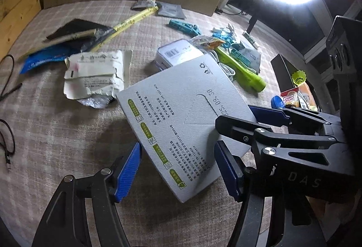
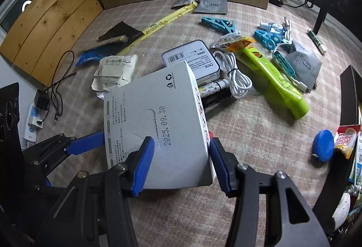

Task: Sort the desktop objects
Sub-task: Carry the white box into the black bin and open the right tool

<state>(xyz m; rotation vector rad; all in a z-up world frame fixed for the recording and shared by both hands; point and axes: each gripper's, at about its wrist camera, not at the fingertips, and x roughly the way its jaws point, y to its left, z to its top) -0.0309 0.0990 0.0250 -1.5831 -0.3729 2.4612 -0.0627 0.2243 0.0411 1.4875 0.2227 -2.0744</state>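
A white carton (image 2: pixel 158 124) is gripped between the blue pads of the right claw (image 2: pixel 181 163), tilted above the checked worktop (image 2: pixel 260 134) near its front edge. The left claw (image 1: pixel 177 170) is held wide, its pads on either side of the carton's lower edge, not pressing. Further back, a lime-green handheld fan (image 2: pixel 276 84), a white cable (image 2: pixel 237 79) and a white tin (image 2: pixel 192 61) are scattered mid-worktop
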